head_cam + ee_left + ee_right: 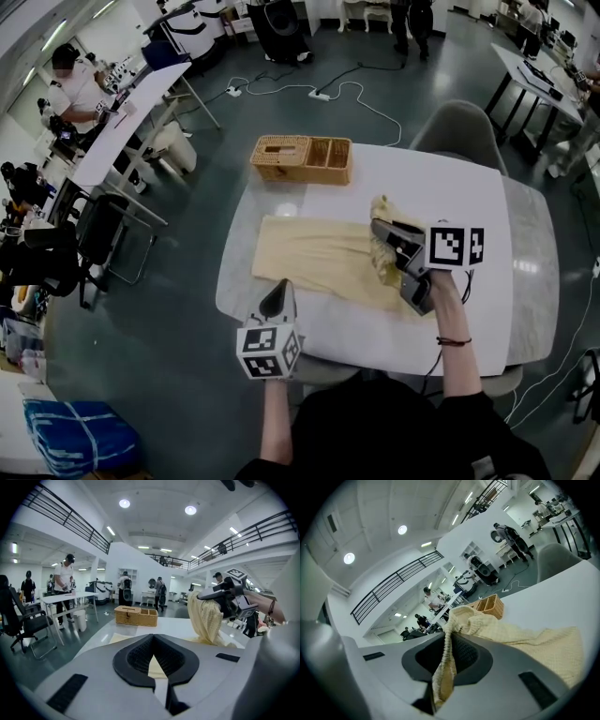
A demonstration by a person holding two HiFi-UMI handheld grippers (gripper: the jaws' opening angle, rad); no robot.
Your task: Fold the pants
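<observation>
Table: a white, round-cornered table (422,178) in an open workroom, with the person at its near edge.
Chair: a grey shell chair (455,131) stands tucked against the far side.
Pants: the pale yellow, soft-weave pants (309,253) lie spread flat across the middle of the table. Their right-hand end is gathered up into a bunch and lifted clear of the top, hanging in a loose drape.
Basket: a woven wicker basket with compartments (300,159) sits on the table at the far edge, beyond the pants and apart from them.
Right gripper: the right gripper (380,230) is over the right end of the pants, its jaws pinched on a fold of the yellow cloth, which runs down between the pads (461,656).
Left gripper: the left gripper (278,292) is at the near-left edge of the table, pointing at the near edge of the pants. Its jaws are a narrow slit apart with nothing between them, and table and cloth show through the gap.
</observation>
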